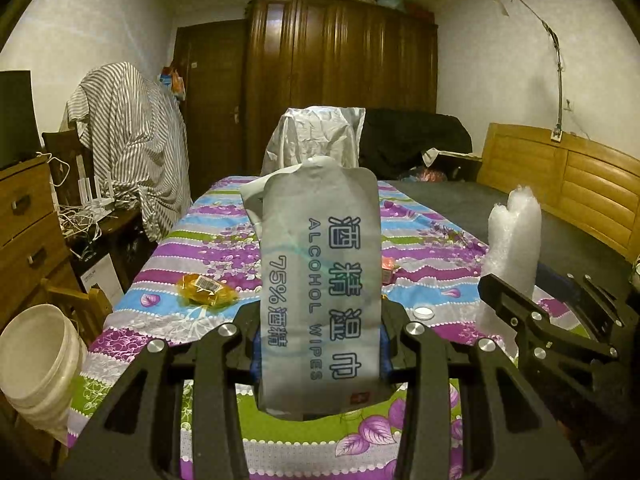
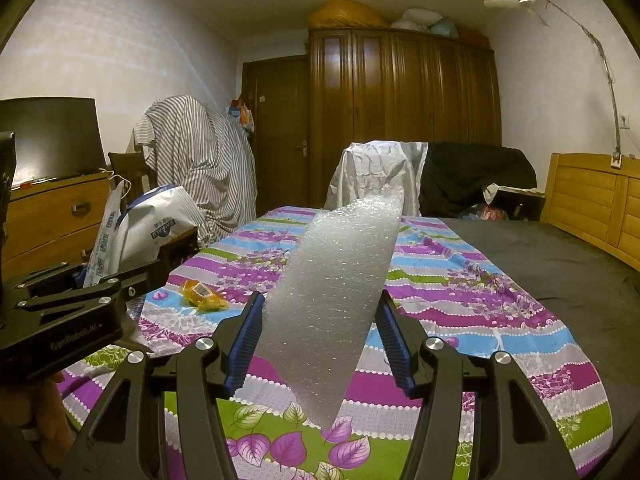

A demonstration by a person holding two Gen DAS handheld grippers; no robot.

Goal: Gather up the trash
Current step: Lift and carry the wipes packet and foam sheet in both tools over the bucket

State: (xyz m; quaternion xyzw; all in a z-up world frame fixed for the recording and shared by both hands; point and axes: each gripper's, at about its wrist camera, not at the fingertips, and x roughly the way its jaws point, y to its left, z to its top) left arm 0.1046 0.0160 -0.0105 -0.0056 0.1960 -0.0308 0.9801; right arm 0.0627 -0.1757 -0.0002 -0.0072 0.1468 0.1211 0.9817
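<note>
A bed under a striped purple, blue and green floral sheet (image 2: 460, 292) fills the room. Above it, the left gripper (image 1: 320, 344) clamps a grey alcohol-wipes pouch (image 1: 320, 280), and the right gripper (image 2: 320, 340) pinches a white bubble-wrap strip (image 2: 336, 292). An orange wrapper (image 1: 206, 290) lies on the sheet. Judged risk: the limp strip slips free if the hold loosens.

Matt wipes pouch (image 1: 320, 280), bubbly plastic wrap (image 2: 336, 292)
</note>
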